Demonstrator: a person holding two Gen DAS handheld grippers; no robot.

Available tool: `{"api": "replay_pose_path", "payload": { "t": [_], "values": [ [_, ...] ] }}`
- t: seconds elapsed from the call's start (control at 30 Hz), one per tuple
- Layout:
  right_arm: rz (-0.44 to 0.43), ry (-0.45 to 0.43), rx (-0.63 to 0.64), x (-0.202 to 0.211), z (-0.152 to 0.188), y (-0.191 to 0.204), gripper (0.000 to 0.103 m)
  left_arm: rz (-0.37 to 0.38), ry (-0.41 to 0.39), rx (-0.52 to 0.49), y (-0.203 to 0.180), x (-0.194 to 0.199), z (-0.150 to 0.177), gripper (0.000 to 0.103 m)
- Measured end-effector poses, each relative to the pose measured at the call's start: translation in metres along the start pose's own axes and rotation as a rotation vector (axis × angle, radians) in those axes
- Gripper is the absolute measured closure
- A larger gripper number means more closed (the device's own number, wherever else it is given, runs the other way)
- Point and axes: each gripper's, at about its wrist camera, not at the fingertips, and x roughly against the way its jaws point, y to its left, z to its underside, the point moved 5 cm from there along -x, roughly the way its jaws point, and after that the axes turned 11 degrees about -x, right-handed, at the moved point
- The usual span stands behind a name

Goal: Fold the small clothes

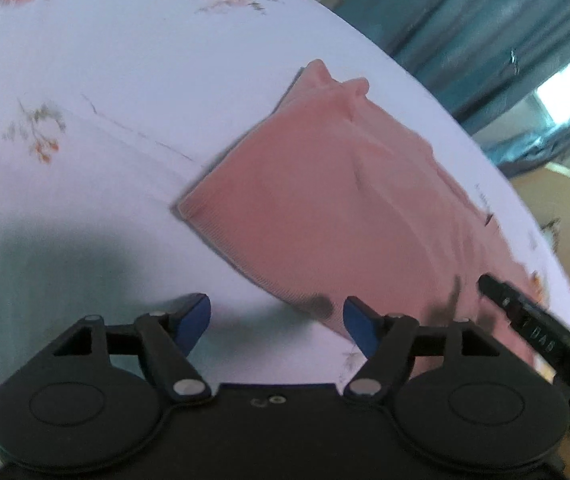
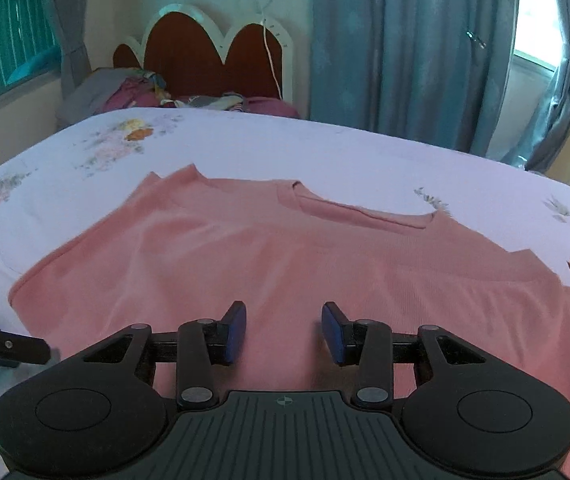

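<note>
1. We see the pink top [image 2: 277, 256] spread flat on the floral bedsheet [image 2: 325, 152], collar toward the far headboard [image 2: 205, 52] and hem nearest us, so its neck-to-hem line runs near to far. In the right wrist view it looks wider than it is deep, though the fisheye may exaggerate that.
2. Our right gripper [image 2: 283, 330] hovers over the near middle of the top. Its jaws are partly open, with cloth showing beneath the gap and nothing pinched.
3. Our left gripper [image 1: 277, 320] sits at the top's near left corner. Its jaws are wide and empty, with one pad [image 1: 359, 326] over the hem edge and the other over bare sheet.
4. We judge this placement as straddling the corner so a pinch can lift it for a fold.
5. The left sleeve already lies tucked over the body, which suggests folding has begun.
6. The left wrist view is blurred, so exact contact with the fabric cannot be told.
</note>
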Motion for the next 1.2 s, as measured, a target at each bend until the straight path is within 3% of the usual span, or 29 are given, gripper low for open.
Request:
{"api": "replay_pose_path", "payload": {
  "t": [0.1,0.33,0.5,0.63,0.67,0.77,1.0,1.2],
  "values": [
    [-0.005,0.010,-0.018,-0.001,0.000,0.000,0.062,0.043,-0.038,0.048,0.001,-0.005,-0.004,0.020],
    [0.026,0.006,-0.019,-0.008,-0.002,-0.004,0.062,0.136,-0.159,0.165,0.004,-0.024,-0.020,0.026],
    [0.045,-0.009,-0.036,-0.016,-0.008,-0.009,0.062,0.157,-0.218,0.207,0.007,-0.037,-0.034,0.047],
    [0.070,0.057,-0.033,-0.036,0.006,-0.013,0.062,0.176,-0.234,0.248,0.013,-0.049,-0.042,0.073],
    [0.079,0.059,-0.022,-0.040,0.011,-0.015,0.062,0.181,-0.234,0.250,0.014,-0.051,-0.043,0.084],
    [0.086,0.052,-0.025,-0.042,0.013,-0.016,0.062,0.197,-0.223,0.277,0.020,-0.055,-0.041,0.089],
    [0.093,0.034,-0.019,-0.044,0.016,-0.016,0.062,0.185,-0.265,0.252,0.011,-0.040,-0.041,0.093],
    [0.035,0.030,-0.034,-0.040,0.011,-0.024,0.062,0.147,-0.351,0.091,-0.030,-0.012,-0.054,0.094]
  ]
}}
